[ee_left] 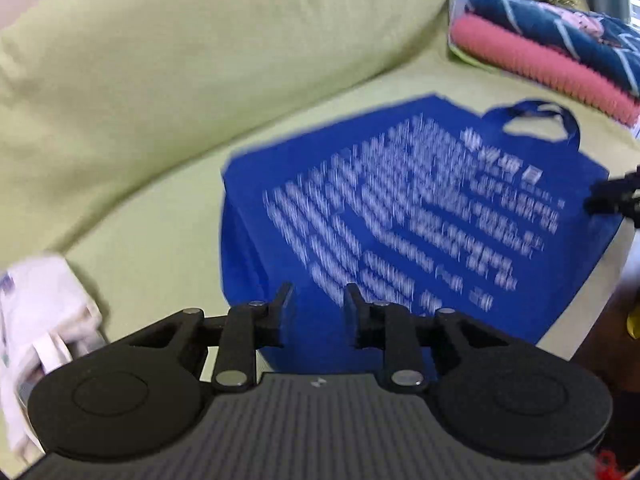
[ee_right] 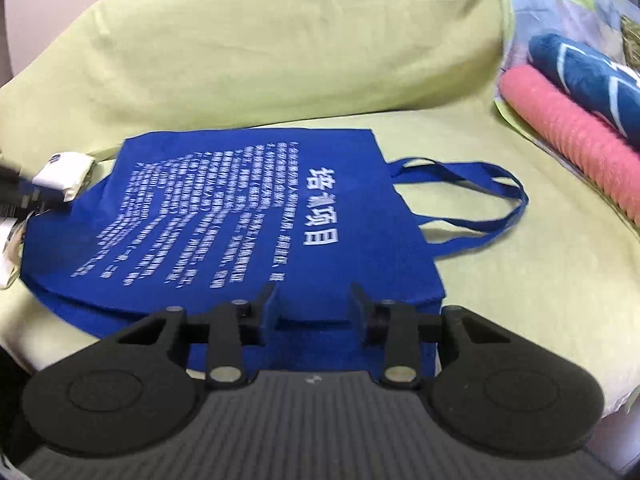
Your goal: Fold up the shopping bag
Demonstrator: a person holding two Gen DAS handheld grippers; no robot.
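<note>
A blue shopping bag (ee_left: 400, 216) with white printed text lies flat on a light green sofa seat; it also shows in the right wrist view (ee_right: 248, 216). Its handles (ee_right: 472, 204) loop out on the right side. My left gripper (ee_left: 318, 300) is open and empty, just above the bag's near left edge. My right gripper (ee_right: 314, 300) is open and empty over the bag's near edge by the handle side. The right gripper's tip (ee_left: 612, 196) shows at the bag's right edge in the left wrist view.
A light green back cushion (ee_right: 260, 48) rises behind the bag. Folded pink (ee_right: 568, 132) and dark blue patterned (ee_right: 592, 76) towels lie at the right. A white cloth bag (ee_left: 44, 308) lies at the left of the seat.
</note>
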